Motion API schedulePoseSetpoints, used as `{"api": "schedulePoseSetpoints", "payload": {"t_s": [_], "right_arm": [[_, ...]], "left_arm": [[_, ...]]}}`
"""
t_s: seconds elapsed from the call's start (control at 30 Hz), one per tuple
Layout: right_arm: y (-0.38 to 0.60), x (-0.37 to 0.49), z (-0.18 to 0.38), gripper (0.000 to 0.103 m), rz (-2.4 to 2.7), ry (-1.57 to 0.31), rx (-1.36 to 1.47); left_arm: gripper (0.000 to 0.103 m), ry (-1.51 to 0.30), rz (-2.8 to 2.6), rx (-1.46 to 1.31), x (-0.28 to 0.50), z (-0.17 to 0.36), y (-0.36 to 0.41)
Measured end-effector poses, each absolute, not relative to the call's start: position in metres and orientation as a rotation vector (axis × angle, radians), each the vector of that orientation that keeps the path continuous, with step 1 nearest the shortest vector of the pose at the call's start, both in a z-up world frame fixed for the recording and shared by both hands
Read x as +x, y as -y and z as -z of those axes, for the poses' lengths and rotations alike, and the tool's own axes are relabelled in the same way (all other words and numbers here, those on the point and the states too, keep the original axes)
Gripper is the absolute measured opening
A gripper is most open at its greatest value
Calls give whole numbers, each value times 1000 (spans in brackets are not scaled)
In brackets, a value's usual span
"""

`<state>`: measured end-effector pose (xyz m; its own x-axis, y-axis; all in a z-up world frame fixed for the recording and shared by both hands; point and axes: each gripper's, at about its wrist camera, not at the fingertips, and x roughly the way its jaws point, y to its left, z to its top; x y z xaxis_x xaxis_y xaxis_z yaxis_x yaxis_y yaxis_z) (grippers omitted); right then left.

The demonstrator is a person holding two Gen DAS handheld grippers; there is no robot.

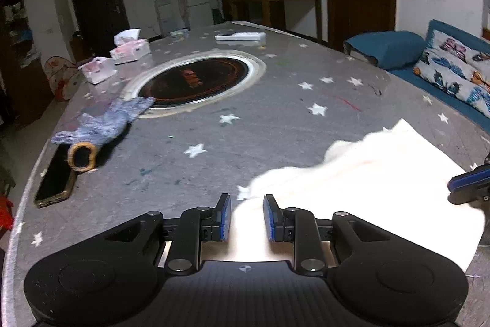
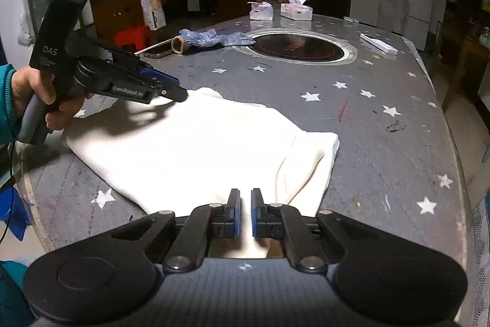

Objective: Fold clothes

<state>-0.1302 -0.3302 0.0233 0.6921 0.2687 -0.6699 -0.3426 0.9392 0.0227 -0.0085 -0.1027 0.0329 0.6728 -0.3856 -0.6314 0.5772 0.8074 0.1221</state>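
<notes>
A white garment [image 2: 196, 149] lies folded flat on the grey star-patterned table; it also shows in the left wrist view [image 1: 367, 180]. My left gripper [image 1: 246, 198] hovers over the garment's near-left edge with its jaws apart and nothing between them; in the right wrist view [image 2: 176, 88] it is held just above the cloth's far-left corner. My right gripper [image 2: 245, 193] sits over the garment's near edge, jaws a narrow gap apart, with cloth showing below the gap. Its tip shows in the left wrist view [image 1: 468, 183].
A grey knit glove [image 1: 101, 124] and a phone [image 1: 56, 176] lie at the table's left. A round hotplate [image 1: 196, 78] is set in the table's middle. Tissue packs [image 1: 128, 49] and a remote [image 1: 240, 36] lie at the far side. A blue sofa [image 1: 444, 66] is to the right.
</notes>
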Motion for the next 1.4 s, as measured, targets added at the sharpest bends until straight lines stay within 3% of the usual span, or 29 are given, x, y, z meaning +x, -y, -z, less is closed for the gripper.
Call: {"api": "schedulePoseSetpoints", "payload": {"t_s": [0.23, 0.53, 1.1, 1.4], "right_arm": [[329, -121, -35, 6, -358, -678, -102], [328, -109, -24, 7, -359, -732, -85], [293, -23, -19, 8, -385, -741, -75], [286, -23, -18, 11, -386, -725, -99]], "left_arm": [[26, -616, 599, 220, -47, -52, 69], [25, -708, 571, 148, -55, -28, 41], [25, -681, 624, 171, -5, -35, 96], [27, -699, 612, 206, 9, -23, 114]]}}
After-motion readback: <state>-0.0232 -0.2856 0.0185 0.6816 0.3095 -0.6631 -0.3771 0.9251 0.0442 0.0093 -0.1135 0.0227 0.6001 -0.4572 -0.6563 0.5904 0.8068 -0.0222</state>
